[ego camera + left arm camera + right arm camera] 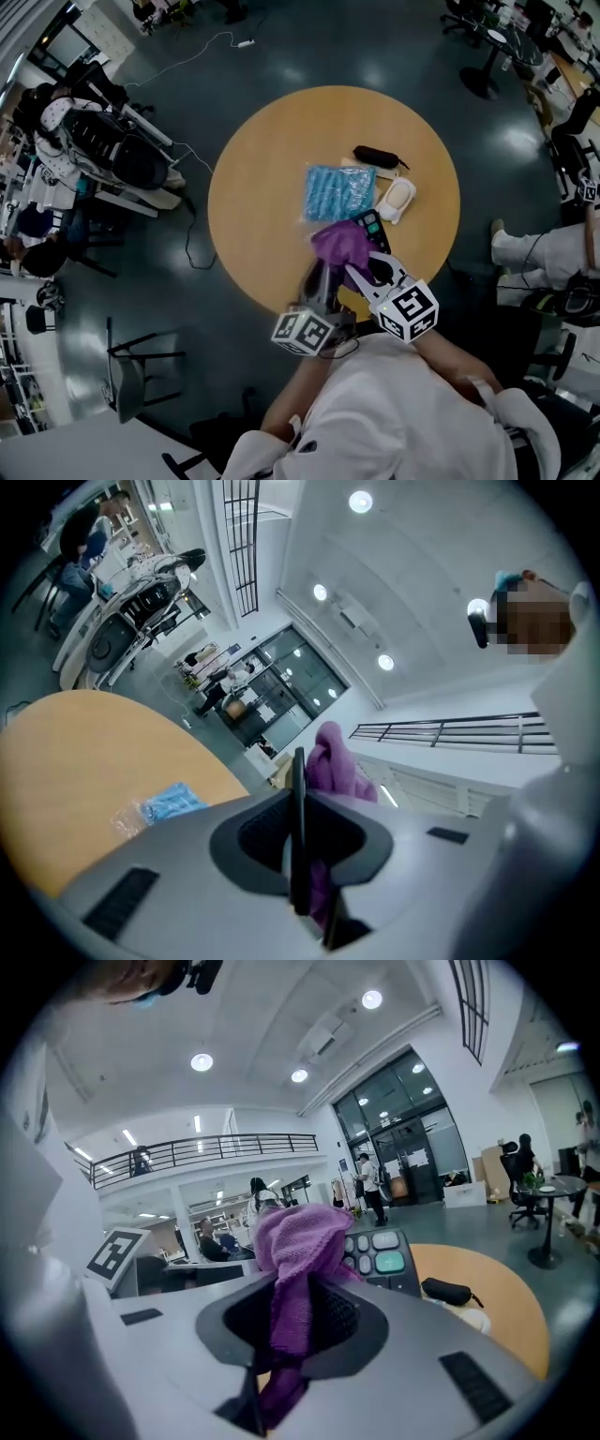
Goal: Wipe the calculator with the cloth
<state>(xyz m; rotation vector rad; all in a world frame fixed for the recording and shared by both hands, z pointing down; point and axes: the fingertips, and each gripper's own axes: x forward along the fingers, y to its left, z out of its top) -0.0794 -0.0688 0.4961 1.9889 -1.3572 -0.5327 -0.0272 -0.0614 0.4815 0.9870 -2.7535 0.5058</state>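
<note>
White top [412,412] of the person fills the bottom of the head view, with two grippers just ahead of it over the near edge of one round table [253,187]. Left gripper [298,803]: jaws pinched on the single calculator [380,1255], which shows in the left gripper view as a thin dark slab seen edge-on between them. Its long axis runs out from the jaws, away from the person, and its keyed face is turned toward the right gripper [292,1297]. Right gripper: jaws pressed on the one purple cloth [295,1237], which bunches above them and hangs down between them. The cloth lies against the calculator's keyed face, covering its near part, and the far rows of keys stay in sight. Calculator and cloth are both held above the table. Farther out on the tabletop lie one blue packet [339,192], one black pouch [378,157] and one white object [398,199], all apart from the grippers.
</note>
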